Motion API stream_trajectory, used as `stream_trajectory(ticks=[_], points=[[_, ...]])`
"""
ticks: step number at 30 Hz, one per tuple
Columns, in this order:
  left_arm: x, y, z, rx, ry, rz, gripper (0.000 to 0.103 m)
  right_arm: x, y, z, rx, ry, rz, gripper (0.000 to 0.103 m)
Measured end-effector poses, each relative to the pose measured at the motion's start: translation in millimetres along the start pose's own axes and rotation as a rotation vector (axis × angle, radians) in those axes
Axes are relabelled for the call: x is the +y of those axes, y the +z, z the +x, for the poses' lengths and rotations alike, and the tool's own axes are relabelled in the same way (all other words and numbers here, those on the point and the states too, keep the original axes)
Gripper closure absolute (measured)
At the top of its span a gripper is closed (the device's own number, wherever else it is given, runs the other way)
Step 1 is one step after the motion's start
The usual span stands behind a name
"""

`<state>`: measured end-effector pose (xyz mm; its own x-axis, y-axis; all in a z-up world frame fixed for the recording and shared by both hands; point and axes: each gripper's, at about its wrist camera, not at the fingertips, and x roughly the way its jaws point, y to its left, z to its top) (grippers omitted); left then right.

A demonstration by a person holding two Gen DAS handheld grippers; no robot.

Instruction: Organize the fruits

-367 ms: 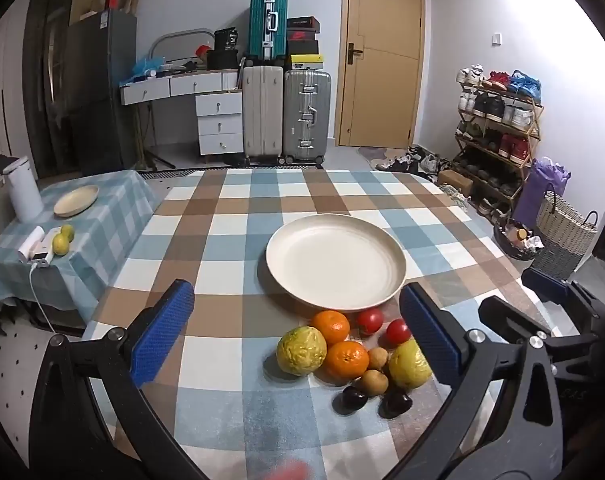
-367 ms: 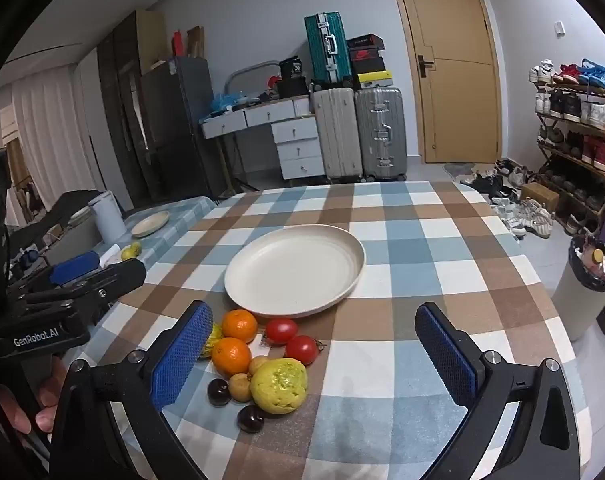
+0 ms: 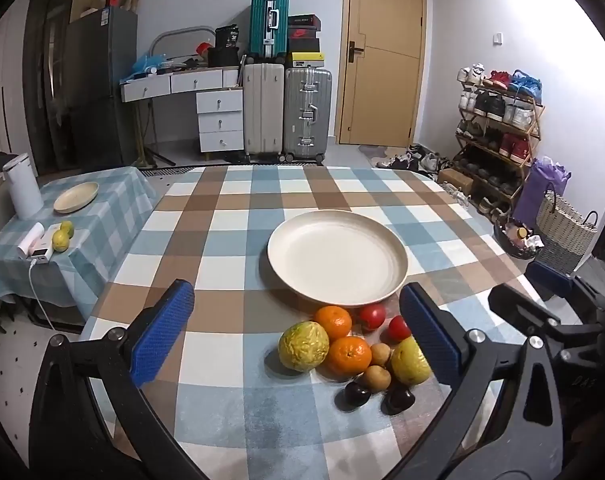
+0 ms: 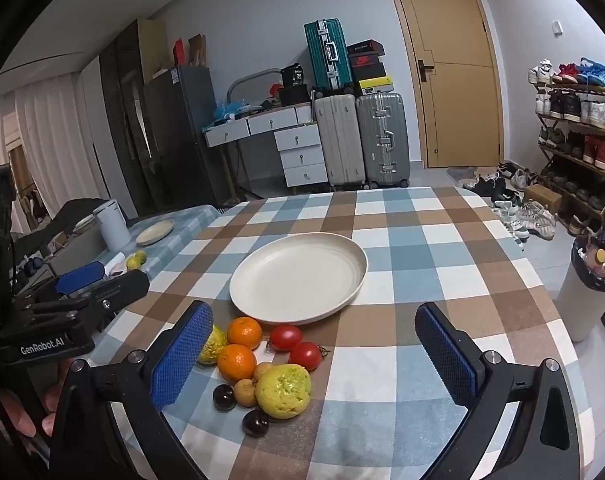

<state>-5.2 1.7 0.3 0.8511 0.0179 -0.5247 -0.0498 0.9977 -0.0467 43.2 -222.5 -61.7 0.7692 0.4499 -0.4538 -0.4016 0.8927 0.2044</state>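
Fruits (image 3: 354, 354) lie in a tight heap on the checked tablecloth (image 3: 230, 240), just at the near rim of the cream plate (image 3: 336, 256), none of them on it.

Left gripper (image 3: 298, 334): jaws spread wide, blue pads well apart, nothing held. It hangs above the cloth with the heap between and just beyond the pads; the right-hand pad overlaps the edge of a yellow fruit in this view, contact cannot be told.

Right gripper (image 4: 312, 354): jaws likewise wide, nothing between them but air. Heap sits toward its left pad, which covers part of a yellow-green fruit (image 4: 213, 345).

Heap, left wrist view: large yellow-green fruit (image 3: 303, 346) at left, touching two oranges (image 3: 334, 322), one behind the other. Two red tomatoes (image 3: 372, 316) nearest the plate rim. Two small brown fruits (image 3: 376, 378) in the middle, a second yellow fruit (image 3: 408, 362) at right, two dark plums (image 3: 357, 394) nearest the camera. Everything packed, touching or nearly so.

Further out: a lower side table (image 3: 102, 216) with blue checked cover at left, carrying a small plate (image 3: 76, 197), a white canister (image 3: 22, 190) and two lemons (image 3: 62, 236). Behind, suitcases (image 3: 286, 112), a white desk with drawers (image 3: 206, 104), a wooden door (image 3: 382, 60). Shoe rack (image 3: 498, 128) along the right wall, a woven basket (image 3: 564, 228) below it.
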Motion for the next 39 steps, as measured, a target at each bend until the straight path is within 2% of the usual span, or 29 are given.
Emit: stream_trajectory(ticks=[7, 13, 39], points=[[0.8, -2.7, -2.3, -0.01, 0.017, 0.007, 0.0, -0.4, -0.5, 0.7, -0.002, -0.003, -0.002, 0.0], [3.3, -1.8, -1.5, -0.002, -0.005, 0.001, 0.0, -0.6, -0.3, -1.3, -0.007, -0.002, 0.003, 0.0], [-5.2, -9.4, 5.7, -0.013, 0.006, 0.032, 0.0, -2.8, -0.6, -6.5, -0.012, 0.014, 0.013, 0.0]])
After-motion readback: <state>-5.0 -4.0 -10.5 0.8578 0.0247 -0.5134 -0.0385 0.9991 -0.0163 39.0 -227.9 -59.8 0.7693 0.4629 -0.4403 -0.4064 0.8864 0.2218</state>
